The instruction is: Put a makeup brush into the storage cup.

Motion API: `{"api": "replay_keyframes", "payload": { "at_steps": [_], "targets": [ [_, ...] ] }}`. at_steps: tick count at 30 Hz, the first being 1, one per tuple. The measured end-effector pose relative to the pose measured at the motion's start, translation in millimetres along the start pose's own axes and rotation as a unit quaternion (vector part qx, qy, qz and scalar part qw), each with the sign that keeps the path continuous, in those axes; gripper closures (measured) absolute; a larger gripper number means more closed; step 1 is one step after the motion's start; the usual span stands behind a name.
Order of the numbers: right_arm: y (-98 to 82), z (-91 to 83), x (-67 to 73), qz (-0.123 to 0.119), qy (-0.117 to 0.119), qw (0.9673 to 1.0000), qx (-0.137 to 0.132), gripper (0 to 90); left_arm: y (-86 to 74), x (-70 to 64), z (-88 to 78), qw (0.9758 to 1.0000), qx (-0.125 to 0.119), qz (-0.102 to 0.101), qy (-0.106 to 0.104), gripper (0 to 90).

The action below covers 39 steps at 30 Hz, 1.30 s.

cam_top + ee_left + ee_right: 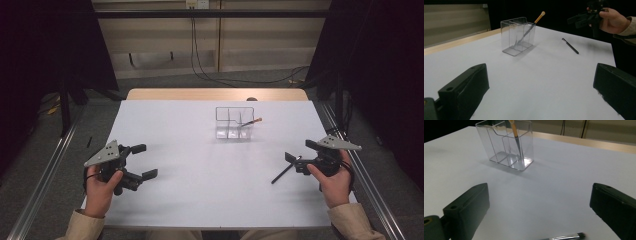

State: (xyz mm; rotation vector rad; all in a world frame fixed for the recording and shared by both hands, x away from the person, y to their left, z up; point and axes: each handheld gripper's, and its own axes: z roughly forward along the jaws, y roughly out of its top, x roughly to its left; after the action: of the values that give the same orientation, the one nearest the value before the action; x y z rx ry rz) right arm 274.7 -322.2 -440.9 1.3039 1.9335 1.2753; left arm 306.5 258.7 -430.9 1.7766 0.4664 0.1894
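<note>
1. Black brush (283,173): lies flat on the white table (200,190), just in front of the right gripper and touching neither jaw; seen also in the left gripper view (570,46), and its ferrule end lies between the jaws in the right gripper view (566,236).
2. Right gripper (298,155): held in the person's right hand (334,181) near the table's right edge, jaws spread wide and empty.
3. Clear organizer (234,123): a compartmented box standing upright toward the table's far middle, well apart from the black brush, with bare table between them.
4. Orange-handled brush (250,122): stands tilted in the organizer's right-hand compartment, its handle leaning out over the rim.
5. Left gripper (143,161): held in the left hand (101,192) near the table's left edge, jaws wide apart and empty, well apart from the organizer.
</note>
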Motion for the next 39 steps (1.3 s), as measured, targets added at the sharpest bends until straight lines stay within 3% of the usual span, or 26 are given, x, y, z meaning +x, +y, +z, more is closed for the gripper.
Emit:
{"api": "replay_keyframes", "payload": {
  "at_steps": [15,23,33,39],
  "targets": [
    [1.2,14.2,-3.5,0.012,-0.013,0.9985,0.051,2.5,2.0,-2.7,5.1,1.0000,0.005,0.000,-0.007,0.0],
    [5.5,16.4,-3.2,0.021,-0.025,0.9951,0.093,3.7,2.4,-2.4,7.5,0.9999,0.005,-0.001,-0.011,0.0],
    [8.0,24.8,-2.0,0.044,-0.036,0.9846,0.165,8.6,3.0,-2.5,6.7,0.9999,0.005,-0.001,-0.010,0.0],
    [7.8,28.7,-0.6,0.065,-0.043,0.9744,0.211,11.6,2.8,-2.5,6.6,0.9999,0.006,-0.002,-0.010,0.0]
  ]
}}
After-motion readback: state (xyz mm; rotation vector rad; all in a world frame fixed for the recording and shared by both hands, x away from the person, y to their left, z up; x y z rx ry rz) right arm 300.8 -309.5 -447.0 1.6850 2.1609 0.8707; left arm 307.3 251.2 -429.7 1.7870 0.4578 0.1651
